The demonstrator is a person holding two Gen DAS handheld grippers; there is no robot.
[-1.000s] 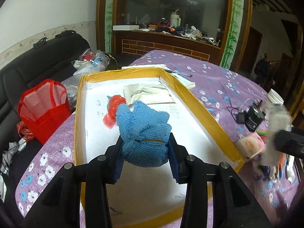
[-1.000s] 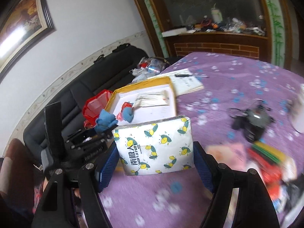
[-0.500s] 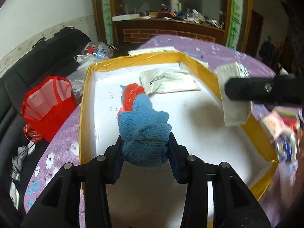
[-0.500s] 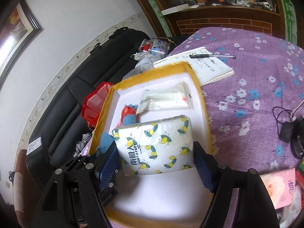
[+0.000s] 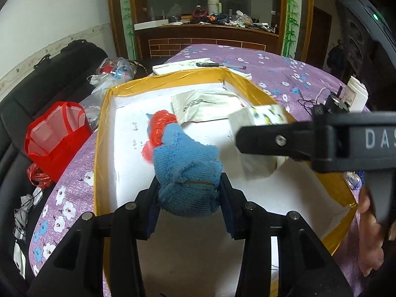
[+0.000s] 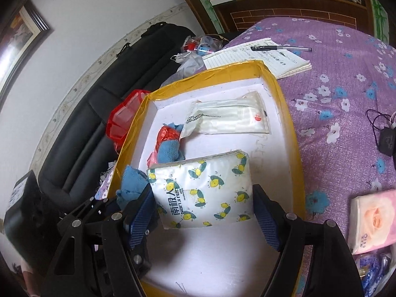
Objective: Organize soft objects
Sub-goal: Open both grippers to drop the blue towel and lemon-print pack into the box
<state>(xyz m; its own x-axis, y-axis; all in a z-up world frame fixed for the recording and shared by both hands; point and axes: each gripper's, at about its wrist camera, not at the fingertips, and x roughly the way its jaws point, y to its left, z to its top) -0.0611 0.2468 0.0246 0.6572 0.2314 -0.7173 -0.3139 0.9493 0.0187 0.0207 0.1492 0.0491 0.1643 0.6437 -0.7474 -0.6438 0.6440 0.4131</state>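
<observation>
My left gripper (image 5: pixel 189 193) is shut on a blue knitted cloth (image 5: pixel 188 173) and holds it over the near part of the yellow-rimmed white box (image 5: pixel 104 133). My right gripper (image 6: pixel 204 205) is shut on a white tissue pack with a yellow bee print (image 6: pixel 203 188) and holds it over the same box (image 6: pixel 289 123); the pack also shows in the left wrist view (image 5: pixel 259 133), partly behind the right gripper's finger. Inside the box lie a red plastic bag with a blue cloth (image 6: pixel 168 141) and a clear wipes pouch (image 6: pixel 230 118).
The box sits on a purple flowered tablecloth (image 6: pixel 346 79). A notepad with a pen (image 6: pixel 267 54) lies behind it. A pink tissue pack (image 6: pixel 373 220) and a black charger (image 6: pixel 386 138) lie to the right. A red bag (image 5: pixel 54 136) stands on the black sofa at left.
My right gripper has carried the tissue pack leftward from over the tablecloth to over the box. My left gripper has kept hold of the blue cloth and moved a little further over the box.
</observation>
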